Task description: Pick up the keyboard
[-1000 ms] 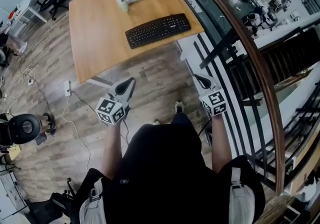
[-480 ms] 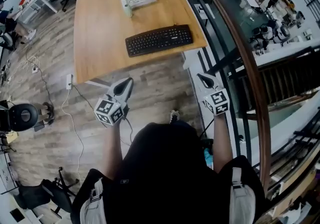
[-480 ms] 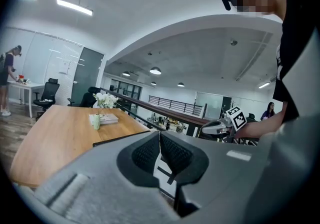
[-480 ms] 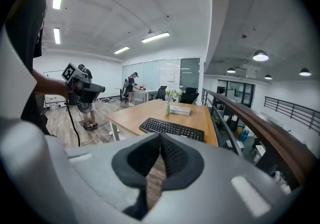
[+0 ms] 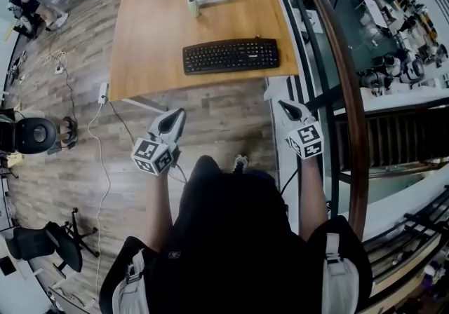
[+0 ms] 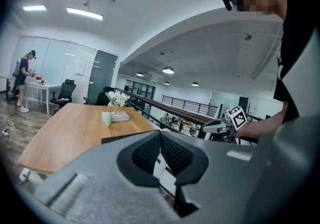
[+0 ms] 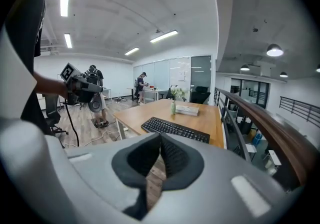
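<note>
Both left tool (image 5: 181, 115) and right tool (image 5: 283, 104) carry black-and-white square markers (image 5: 152, 155).

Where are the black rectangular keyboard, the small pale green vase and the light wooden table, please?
Black rectangular keyboard (image 5: 231, 56), head view, middle of its keys.
Small pale green vase (image 5: 192, 7), head view, its body.
Light wooden table (image 5: 151, 39), head view, bare top left of the keyboard.

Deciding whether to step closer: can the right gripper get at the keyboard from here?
Probably not yet: the right gripper, shut, hangs short of the table, and the keyboard lies near its edge, nothing between.
</note>
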Tool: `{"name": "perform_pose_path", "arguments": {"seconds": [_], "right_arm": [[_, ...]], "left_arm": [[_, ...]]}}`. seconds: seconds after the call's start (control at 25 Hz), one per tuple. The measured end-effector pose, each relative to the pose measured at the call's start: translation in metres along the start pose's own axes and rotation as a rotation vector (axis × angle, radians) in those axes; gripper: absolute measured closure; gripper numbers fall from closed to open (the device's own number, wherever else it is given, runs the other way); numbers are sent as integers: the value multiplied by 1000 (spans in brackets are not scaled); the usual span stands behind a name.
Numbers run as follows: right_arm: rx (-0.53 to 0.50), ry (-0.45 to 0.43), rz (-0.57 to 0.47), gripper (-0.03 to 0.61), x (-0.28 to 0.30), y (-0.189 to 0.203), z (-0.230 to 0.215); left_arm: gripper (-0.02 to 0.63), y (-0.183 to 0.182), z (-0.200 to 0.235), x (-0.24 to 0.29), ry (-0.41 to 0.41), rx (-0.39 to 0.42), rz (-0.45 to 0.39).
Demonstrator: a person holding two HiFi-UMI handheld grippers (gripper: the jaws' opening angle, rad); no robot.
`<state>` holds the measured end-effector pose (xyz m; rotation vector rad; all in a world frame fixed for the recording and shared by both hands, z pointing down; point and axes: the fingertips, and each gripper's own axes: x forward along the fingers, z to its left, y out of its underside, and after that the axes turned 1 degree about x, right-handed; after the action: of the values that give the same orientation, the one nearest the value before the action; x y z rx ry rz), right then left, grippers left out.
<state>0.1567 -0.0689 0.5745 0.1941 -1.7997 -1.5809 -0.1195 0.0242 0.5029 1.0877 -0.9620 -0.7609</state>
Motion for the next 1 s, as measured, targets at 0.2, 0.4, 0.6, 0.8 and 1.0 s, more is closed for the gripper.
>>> {"name": "perform_pose_path", "arguments": {"seconds": [0.2,0.4,0.6,0.8,1.0], "right_arm": [[-11,-27,-13,574,14,-3,-9],[-10,-27,-3,574,17,-4,-26],[-5,0,13,574,21,-4,-45],[-3,15,34,574,28,-5,-59],[-8,17,77,574,43,-6,-73]], "left_arm": [[600,1,8,11,-37,-19,4],[600,-9,7,35,-28,-21,-10],[600,-14,15,61,2,-21,-12],[600,-15,29,86,25,-38,-23],[600,-16,50,108,28,-63,-19]]}}
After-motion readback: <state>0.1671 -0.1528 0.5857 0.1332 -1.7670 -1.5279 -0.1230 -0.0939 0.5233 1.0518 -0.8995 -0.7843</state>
